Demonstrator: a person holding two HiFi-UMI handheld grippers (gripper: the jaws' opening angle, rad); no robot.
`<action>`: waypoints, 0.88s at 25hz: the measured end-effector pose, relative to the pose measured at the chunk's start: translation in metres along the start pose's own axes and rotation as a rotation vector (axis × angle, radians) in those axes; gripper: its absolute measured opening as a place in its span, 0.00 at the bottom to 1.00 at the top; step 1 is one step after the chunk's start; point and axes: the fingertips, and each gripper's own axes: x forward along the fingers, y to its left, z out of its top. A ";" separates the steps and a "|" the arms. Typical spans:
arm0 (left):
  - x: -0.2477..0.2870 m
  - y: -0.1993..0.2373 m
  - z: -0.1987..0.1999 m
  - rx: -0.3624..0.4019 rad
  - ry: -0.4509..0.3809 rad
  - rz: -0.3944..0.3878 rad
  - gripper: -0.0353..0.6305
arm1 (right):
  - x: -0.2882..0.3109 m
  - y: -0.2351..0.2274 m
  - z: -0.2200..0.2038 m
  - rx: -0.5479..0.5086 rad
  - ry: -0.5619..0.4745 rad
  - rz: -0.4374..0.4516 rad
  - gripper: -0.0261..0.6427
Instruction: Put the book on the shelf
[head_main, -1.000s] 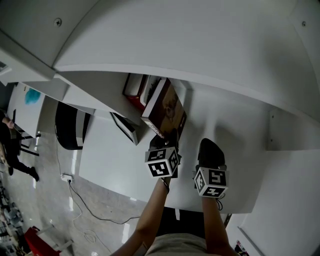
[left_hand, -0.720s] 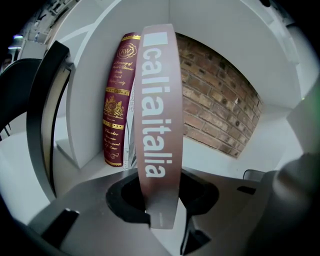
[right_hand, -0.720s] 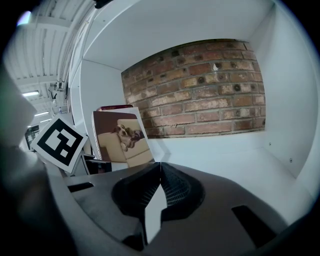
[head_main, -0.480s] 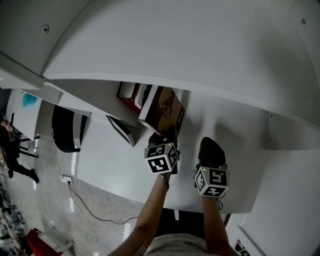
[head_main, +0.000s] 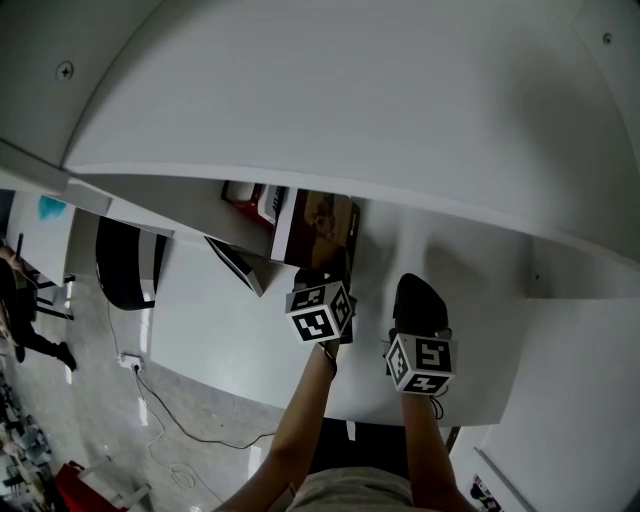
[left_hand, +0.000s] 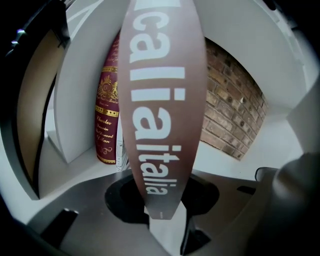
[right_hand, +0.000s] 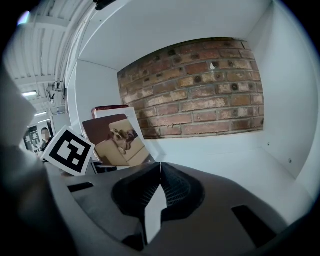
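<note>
My left gripper (head_main: 326, 278) is shut on the lower spine of a brown book (head_main: 318, 230) and holds it nearly upright inside the white shelf (head_main: 450, 260). In the left gripper view the spine (left_hand: 162, 100) with large white letters rises from between the jaws. A dark red book (left_hand: 107, 115) stands just left of it, against a white divider (left_hand: 80, 100). The right gripper (head_main: 418, 295) hangs to the right of the book, shut and holding nothing (right_hand: 159, 175). From there I see the book's cover (right_hand: 117, 142), with a dog on a sofa.
A brick-patterned back wall (right_hand: 195, 95) closes the shelf bay, with bare white floor to the book's right. A dark flat panel (head_main: 235, 265) leans below the shelf's left end. A black chair (head_main: 130, 265), a floor cable (head_main: 160, 400) and a person (head_main: 25, 320) are at the left.
The left gripper has carried the brown book up and deeper into the shelf bay, turning it more upright beside the red book. The right gripper has stayed in place.
</note>
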 end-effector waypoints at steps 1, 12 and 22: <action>0.001 -0.001 0.001 0.002 -0.003 -0.001 0.28 | 0.000 0.000 0.000 0.001 0.000 0.000 0.06; -0.022 -0.005 0.002 0.001 -0.036 -0.006 0.29 | -0.003 0.012 -0.002 -0.001 0.000 0.020 0.06; -0.042 -0.001 -0.001 -0.030 -0.038 0.007 0.28 | -0.007 0.019 -0.003 -0.005 0.000 0.031 0.06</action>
